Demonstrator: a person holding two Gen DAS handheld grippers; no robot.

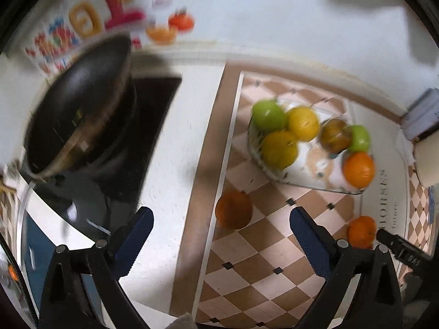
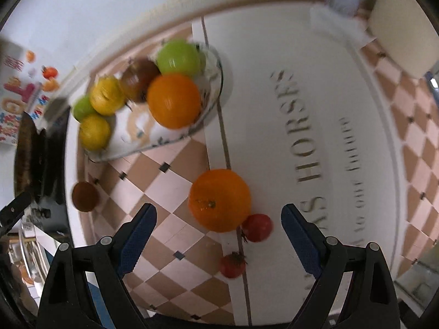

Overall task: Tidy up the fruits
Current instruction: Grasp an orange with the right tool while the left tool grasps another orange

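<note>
Fruits fill the plate point(image 2: 175, 139) on my desk point(image 2: 170, 181): green apples, yellow ones, a brown one and an orange point(image 2: 174, 100). Another orange point(image 2: 219, 200) lies loose between the spread fingers of my right hand-held gripper point(image 2: 218, 235), touching a small red fruit point(image 2: 258, 227); beside them a mat point(image 2: 274, 54) reads "HORSES". My left hand-held gripper point(image 1: 221, 235) is also apart, empty, near a brownish fruit point(image 1: 233, 209).

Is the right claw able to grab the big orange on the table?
Probably yes. The right claw is open, the orange sits between its fingers, and only a small red fruit touches it.
</note>
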